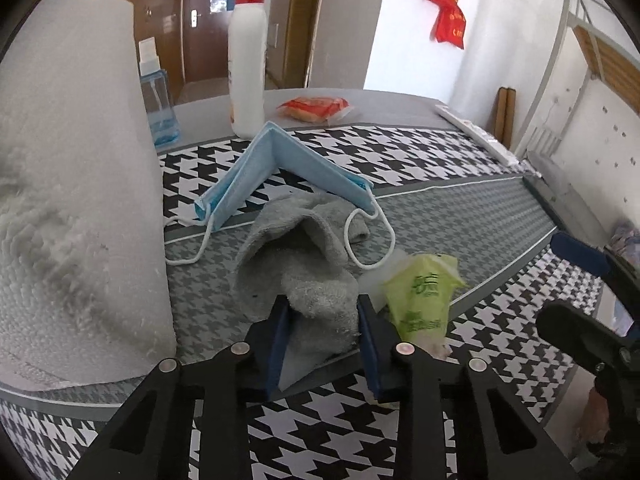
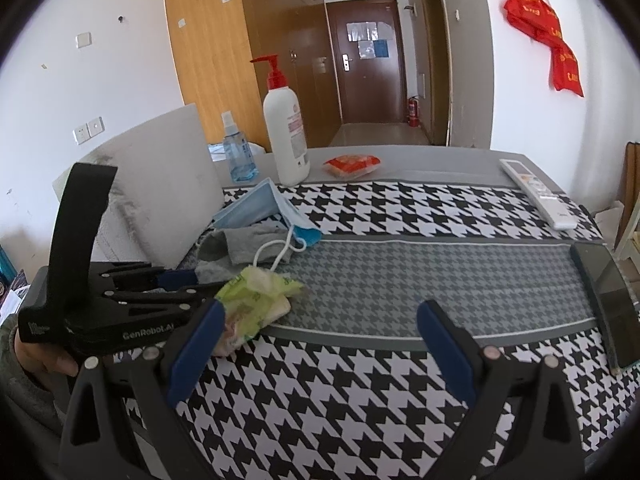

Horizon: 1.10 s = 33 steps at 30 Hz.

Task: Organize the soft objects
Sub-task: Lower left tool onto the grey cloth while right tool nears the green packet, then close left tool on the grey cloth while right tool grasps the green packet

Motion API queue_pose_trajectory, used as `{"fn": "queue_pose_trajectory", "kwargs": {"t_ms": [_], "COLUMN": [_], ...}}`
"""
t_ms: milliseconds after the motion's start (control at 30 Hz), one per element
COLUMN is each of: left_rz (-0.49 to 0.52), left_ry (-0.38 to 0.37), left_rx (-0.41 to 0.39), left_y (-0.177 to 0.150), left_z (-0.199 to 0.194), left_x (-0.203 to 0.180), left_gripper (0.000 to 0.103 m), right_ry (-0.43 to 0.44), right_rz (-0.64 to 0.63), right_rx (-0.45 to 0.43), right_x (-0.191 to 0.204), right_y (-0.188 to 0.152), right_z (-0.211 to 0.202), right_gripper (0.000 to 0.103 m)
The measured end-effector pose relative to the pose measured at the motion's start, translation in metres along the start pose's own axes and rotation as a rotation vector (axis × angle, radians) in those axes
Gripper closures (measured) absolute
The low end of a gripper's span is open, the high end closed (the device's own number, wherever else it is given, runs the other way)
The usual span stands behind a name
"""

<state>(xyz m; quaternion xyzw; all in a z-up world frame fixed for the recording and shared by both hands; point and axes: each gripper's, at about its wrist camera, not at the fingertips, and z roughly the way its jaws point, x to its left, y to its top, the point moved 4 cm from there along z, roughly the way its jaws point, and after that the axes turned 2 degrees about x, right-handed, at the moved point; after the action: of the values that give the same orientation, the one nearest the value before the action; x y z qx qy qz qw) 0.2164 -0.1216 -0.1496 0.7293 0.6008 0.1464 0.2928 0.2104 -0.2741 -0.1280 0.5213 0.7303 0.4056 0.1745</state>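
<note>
A grey sock (image 1: 296,256) lies crumpled on the houndstooth table cloth, its near end between the blue pads of my left gripper (image 1: 324,336), which is closed on it. A folded blue face mask (image 1: 280,160) lies just behind the sock, with white ear loops over it. A green tissue pack (image 1: 420,296) lies right of the sock, beside my right finger. In the right wrist view the left gripper (image 2: 188,284) reaches in from the left to the sock (image 2: 244,244), mask (image 2: 264,208) and green pack (image 2: 256,300). My right gripper (image 2: 320,340) is open and empty above the cloth.
A white foam block (image 1: 72,200) stands at the left. A blue spray bottle (image 2: 236,152), a white pump bottle (image 2: 286,136) and a red snack packet (image 2: 352,164) stand at the back. A white remote (image 2: 540,192) and a dark phone (image 2: 608,292) lie at the right.
</note>
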Motion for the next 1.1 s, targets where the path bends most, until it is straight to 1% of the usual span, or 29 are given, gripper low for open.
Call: {"fn": "queue_pose_trajectory", "kwargs": {"t_ms": [133, 300, 500, 900, 1100], "left_rz": [-0.005, -0.021, 0.003, 0.014, 0.016], "left_ry": [-0.015, -0.031, -0.028, -0.007, -0.001], "left_rx": [-0.011, -0.042, -0.073, -0.146, -0.162], "left_y": [0.0, 0.001, -0.002, -0.006, -0.01], "left_z": [-0.004, -0.012, -0.022, -0.048, -0.055], "left_x": [-0.002, 0.002, 0.003, 0.013, 0.018], "left_gripper": [0.076, 0.083, 0.085, 0.085, 0.085], "right_ry": [-0.003, 0.019, 0.032, 0.069, 0.081], "right_rz": [0.0, -0.003, -0.02, -0.042, -0.057], "right_rx": [0.005, 0.024, 0.038, 0.076, 0.1], "right_x": [0.0, 0.006, 0.015, 0.033, 0.044], "right_y": [-0.002, -0.003, -0.001, 0.001, 0.0], "right_z": [-0.001, 0.003, 0.01, 0.023, 0.031], "right_gripper": [0.004, 0.004, 0.004, 0.004, 0.004]}}
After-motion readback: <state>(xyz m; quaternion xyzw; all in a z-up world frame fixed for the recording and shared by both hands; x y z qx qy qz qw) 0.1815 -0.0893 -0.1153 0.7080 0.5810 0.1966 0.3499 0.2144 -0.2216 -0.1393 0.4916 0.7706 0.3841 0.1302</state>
